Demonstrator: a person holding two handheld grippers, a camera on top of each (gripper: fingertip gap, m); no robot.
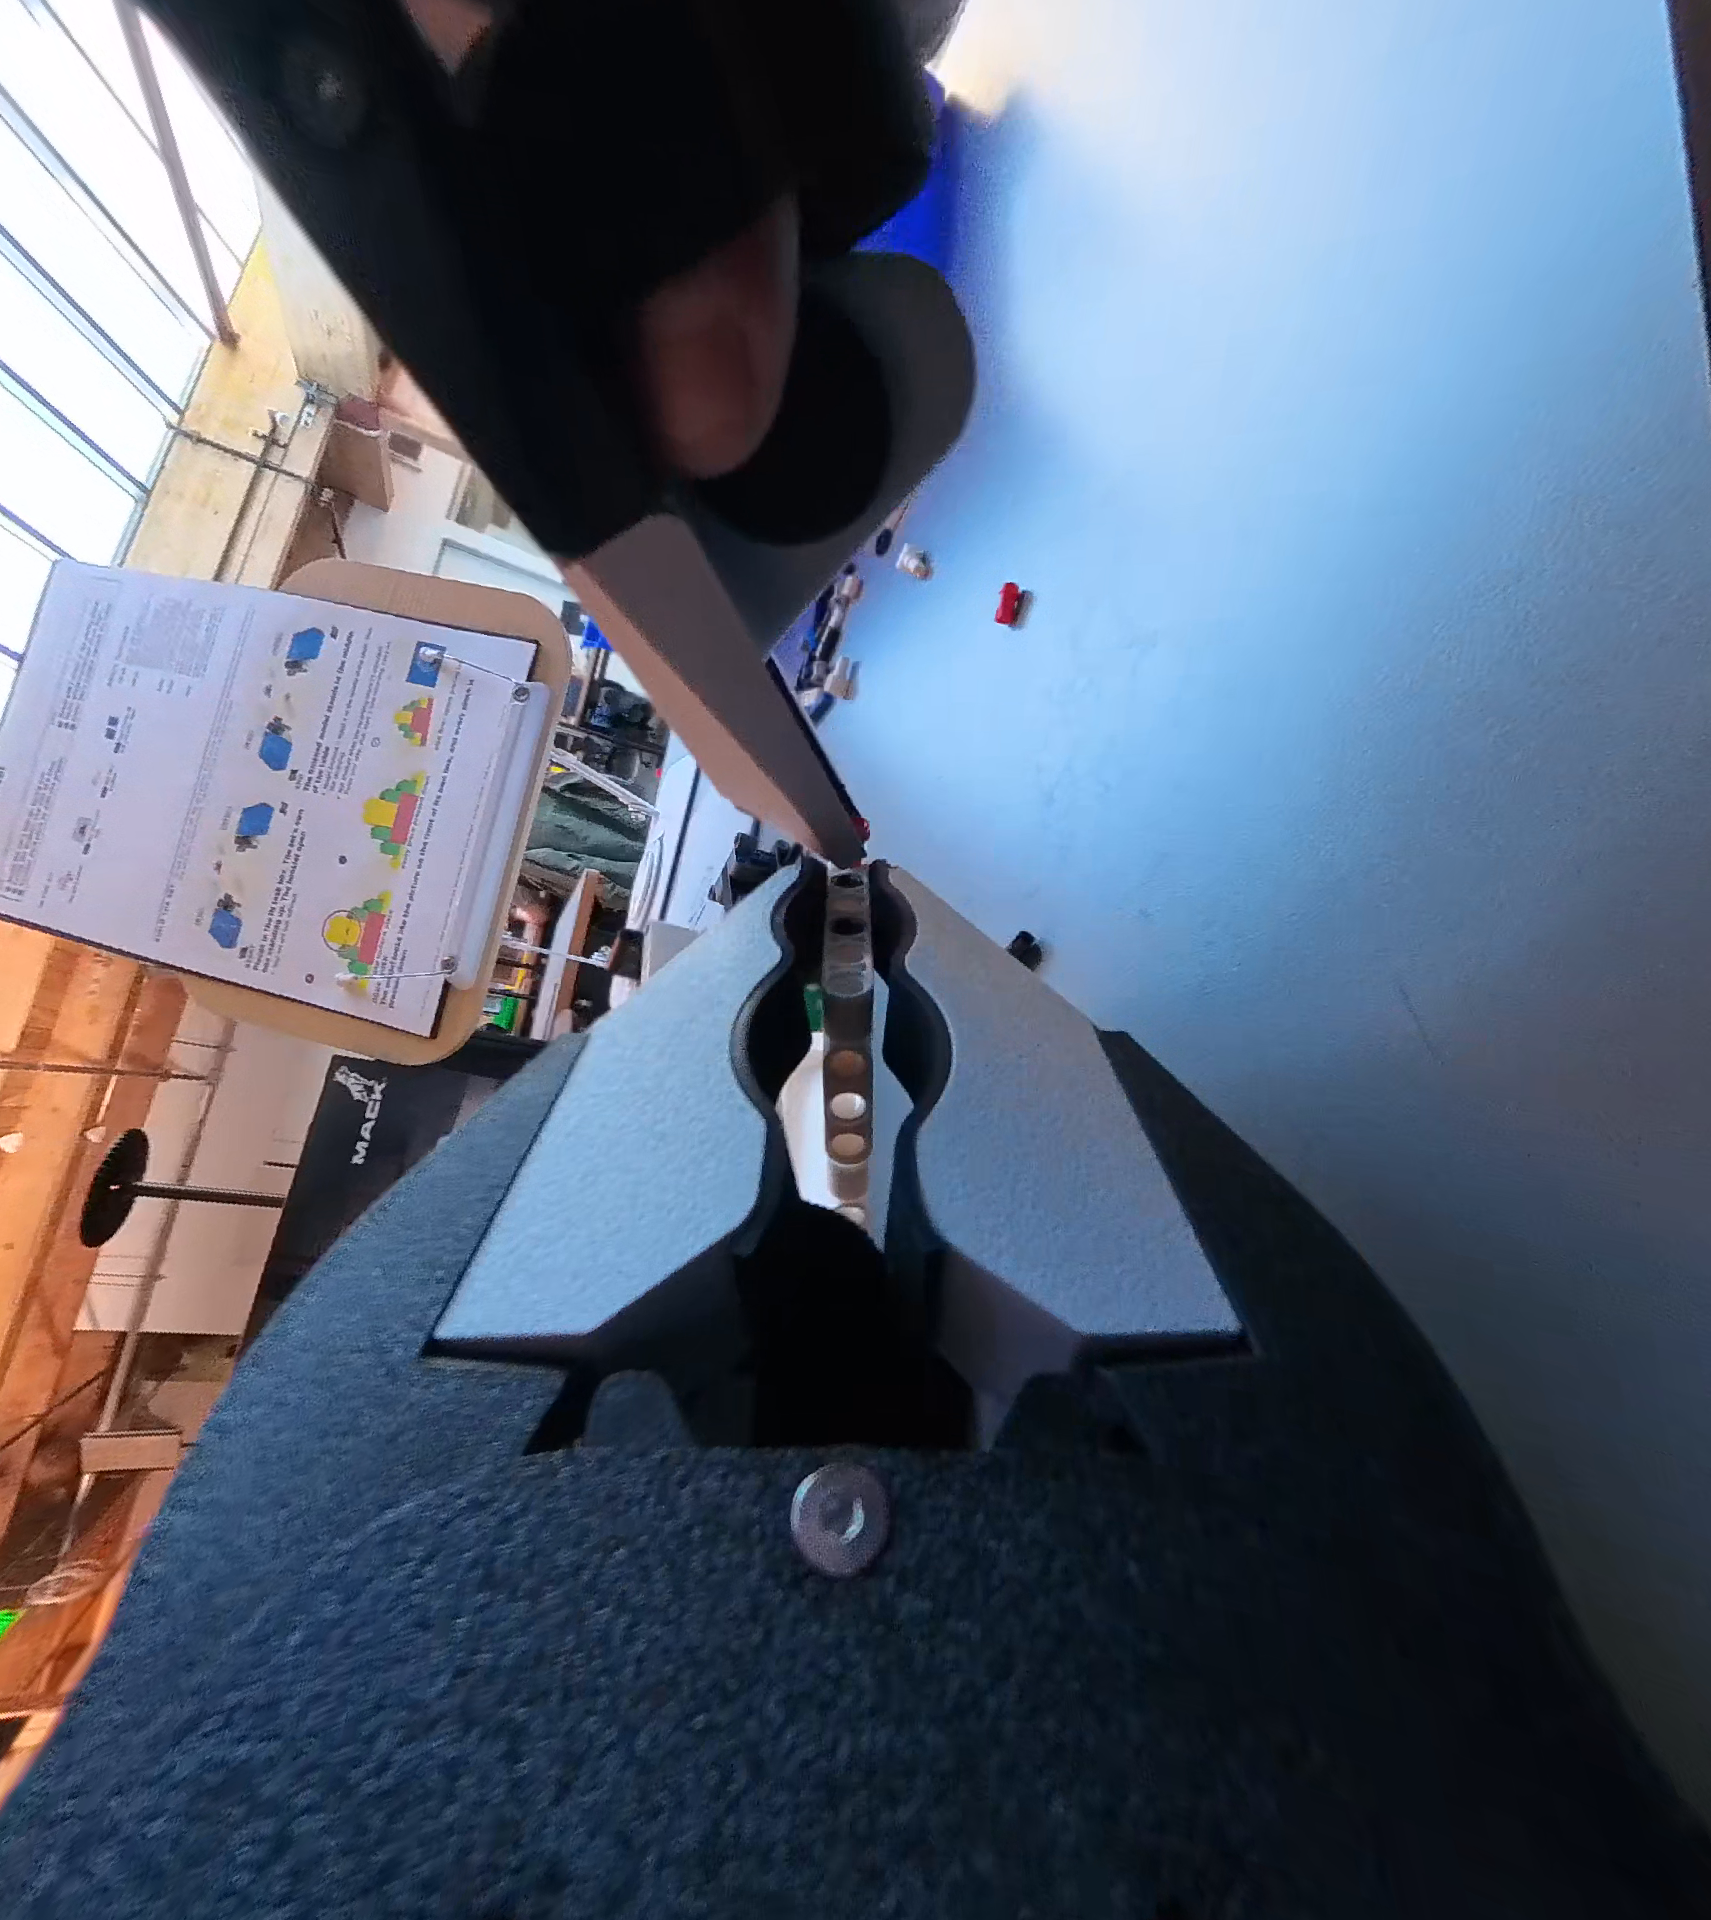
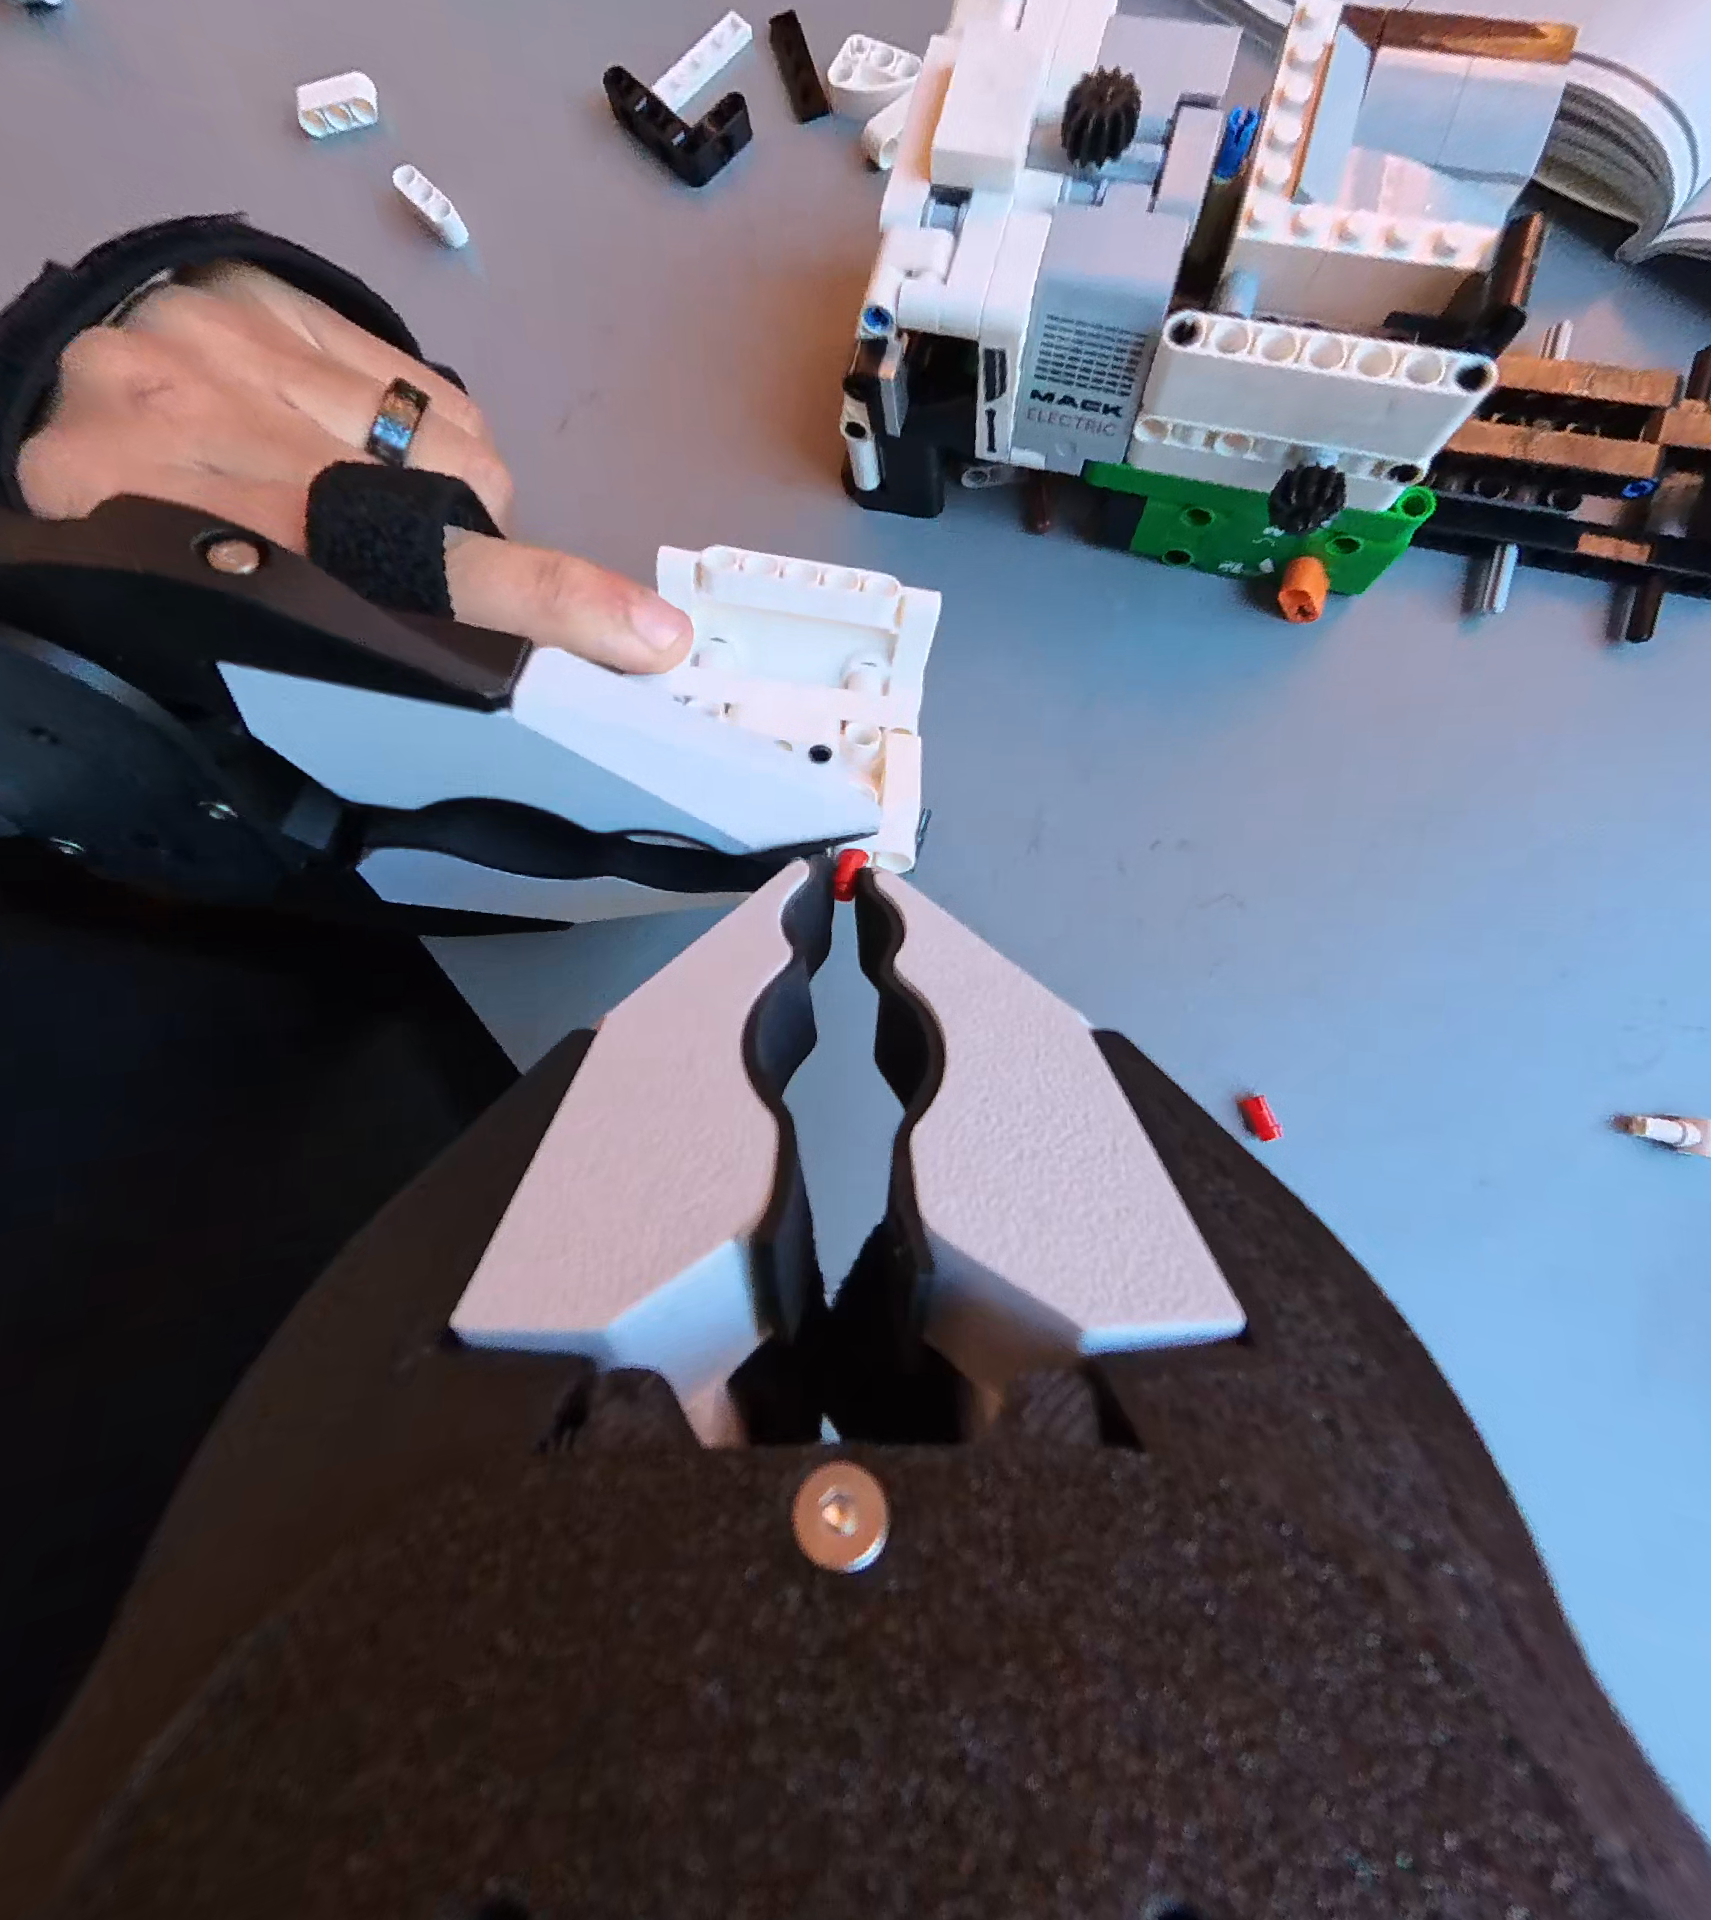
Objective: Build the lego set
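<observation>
My left gripper point(image 1: 846, 873) is shut on a white lego panel piece point(image 1: 849, 997) seen edge-on, with a row of holes between the jaws. In the right wrist view the same panel point(image 2: 799, 644) sticks out of the left gripper point(image 2: 882, 831), with a finger resting on it. My right gripper point(image 2: 846, 878) is shut on a small red pin point(image 2: 847, 871) and holds it at the panel's lower corner. In the left wrist view the right gripper's tip point(image 1: 846, 842) meets the panel's end. The partly built white truck point(image 2: 1173, 343) stands behind on the grey table point(image 2: 1350, 831).
Loose pieces lie on the table: another red pin point(image 2: 1259, 1117), a white piece point(image 2: 1677, 1132), black angle beam point(image 2: 679, 120), white beams point(image 2: 337, 104). An open booklet point(image 2: 1682, 177) lies at the back right. An instruction sheet on a board point(image 1: 259, 800) stands beyond the table.
</observation>
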